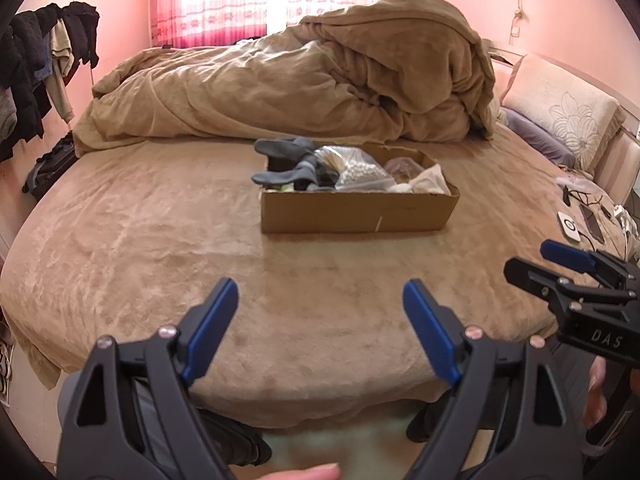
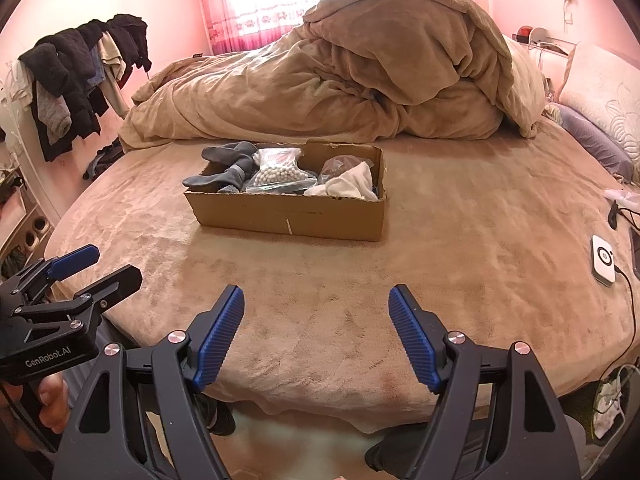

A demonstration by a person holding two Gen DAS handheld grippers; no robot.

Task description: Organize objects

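Note:
An open cardboard box point(image 1: 356, 210) point(image 2: 288, 216) sits in the middle of the bed. It holds grey socks point(image 1: 286, 162) point(image 2: 228, 168), a clear bag of white beads point(image 1: 356, 168) point(image 2: 278, 170), another clear bag point(image 2: 340, 164) and a white cloth point(image 1: 430, 182) point(image 2: 352, 184). My left gripper point(image 1: 320, 296) is open and empty above the bed's near edge. My right gripper point(image 2: 316, 300) is open and empty beside it. The right gripper also shows in the left wrist view point(image 1: 532, 262); the left gripper shows in the right wrist view point(image 2: 110, 268).
A piled tan duvet point(image 1: 320, 76) point(image 2: 360, 72) lies behind the box. Pillows point(image 1: 560, 116) lie at the right. A white device point(image 2: 603, 260), phone and cables point(image 1: 592, 216) lie at the bed's right edge. Dark clothes point(image 1: 36, 64) point(image 2: 80, 68) hang at the left.

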